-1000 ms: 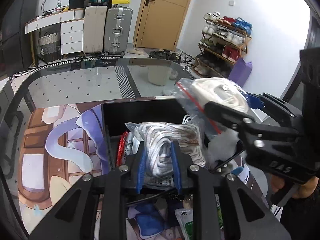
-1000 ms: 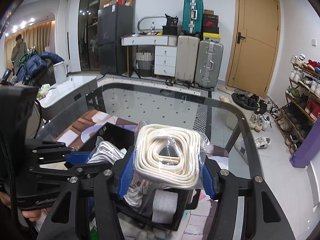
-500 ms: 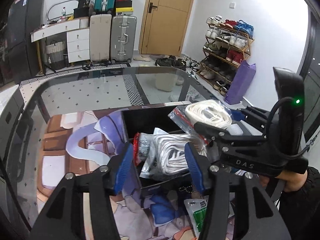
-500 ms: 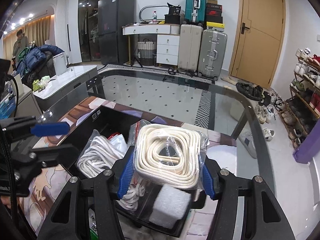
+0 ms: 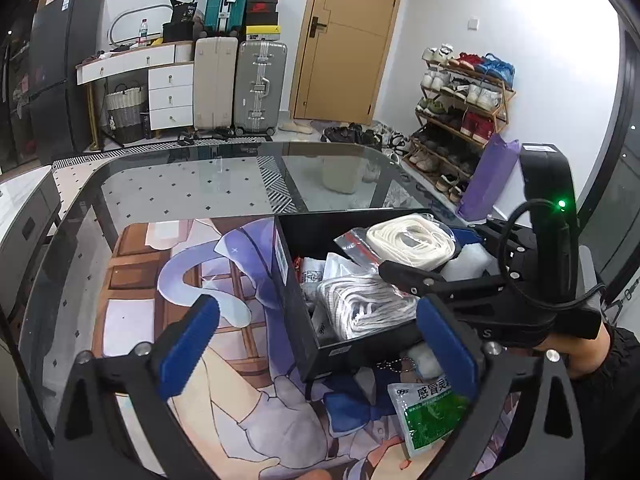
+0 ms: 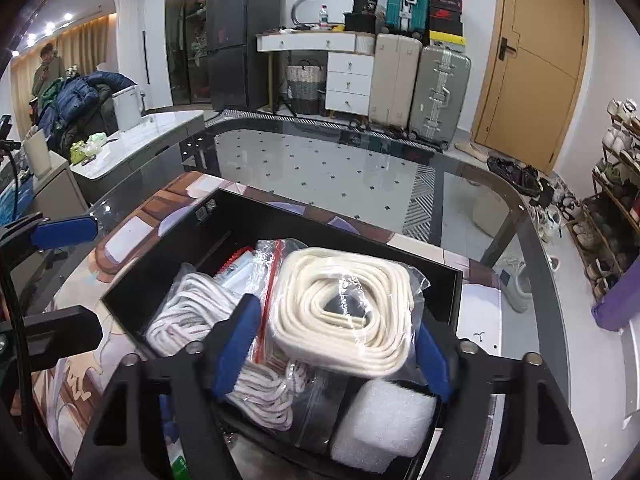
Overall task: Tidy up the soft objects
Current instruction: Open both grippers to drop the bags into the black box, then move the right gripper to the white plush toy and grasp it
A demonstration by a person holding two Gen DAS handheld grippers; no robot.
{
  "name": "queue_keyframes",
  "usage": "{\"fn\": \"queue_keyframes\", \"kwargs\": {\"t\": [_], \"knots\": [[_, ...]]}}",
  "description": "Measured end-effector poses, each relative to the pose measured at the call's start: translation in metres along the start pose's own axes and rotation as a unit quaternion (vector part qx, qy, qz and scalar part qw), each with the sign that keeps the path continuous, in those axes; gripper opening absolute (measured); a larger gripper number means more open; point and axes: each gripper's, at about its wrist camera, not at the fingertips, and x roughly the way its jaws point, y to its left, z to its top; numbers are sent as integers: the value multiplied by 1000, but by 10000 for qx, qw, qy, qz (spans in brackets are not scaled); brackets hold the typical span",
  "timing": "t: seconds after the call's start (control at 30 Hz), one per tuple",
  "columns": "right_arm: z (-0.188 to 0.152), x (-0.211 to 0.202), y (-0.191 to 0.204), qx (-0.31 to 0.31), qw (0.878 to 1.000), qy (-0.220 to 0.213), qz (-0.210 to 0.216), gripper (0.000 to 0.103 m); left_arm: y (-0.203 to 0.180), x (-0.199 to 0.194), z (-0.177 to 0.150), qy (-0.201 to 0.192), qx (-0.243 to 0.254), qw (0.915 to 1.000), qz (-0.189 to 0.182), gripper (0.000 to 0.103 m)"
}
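Observation:
A black box (image 5: 292,280) stands on a printed mat. In it lies a bag of white rope (image 5: 360,308), also seen in the right wrist view (image 6: 188,316). My left gripper (image 5: 320,344) hangs back from the box, its jaws opening wide with nothing between them. A bagged coil of cream rope (image 6: 344,312) rests on top of the box's contents, next to a white foam block (image 6: 380,420). My right gripper (image 6: 334,354) straddles this coil with its jaws opening, and the left pad stands clear of the coil. From the left wrist, the right gripper (image 5: 436,256) reaches over the box (image 6: 280,216).
A green medicine packet (image 5: 432,412) and a fluffy white keychain (image 5: 424,356) lie on the mat (image 5: 180,280) in front of the box. The glass table (image 5: 200,184) stretches beyond. A person (image 6: 48,68) stands far off at the left.
My left gripper let go of the white rope bag, opened wide and drew back. My right gripper sank with the cream coil into the box and its jaws spread.

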Motion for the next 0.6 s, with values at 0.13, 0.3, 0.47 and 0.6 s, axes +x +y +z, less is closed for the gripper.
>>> {"fn": "queue_keyframes", "kwargs": {"t": [0.13,0.3,0.47,0.6], "knots": [[-4,-27,-5,13,9993,-335,-143,90,-2,-2,-5,-14,66,10000,25,103],[-20,-64,-17,265,9971,-648,-304,102,-1,-3,-11,45,-37,10000,-46,103],[-44,-90,-25,475,9951,-743,-453,102,-7,-6,-19,59,-35,10000,-23,103],[-63,-101,-30,608,9945,-692,-498,102,-10,-11,-24,18,-27,10000,-14,103]]}}
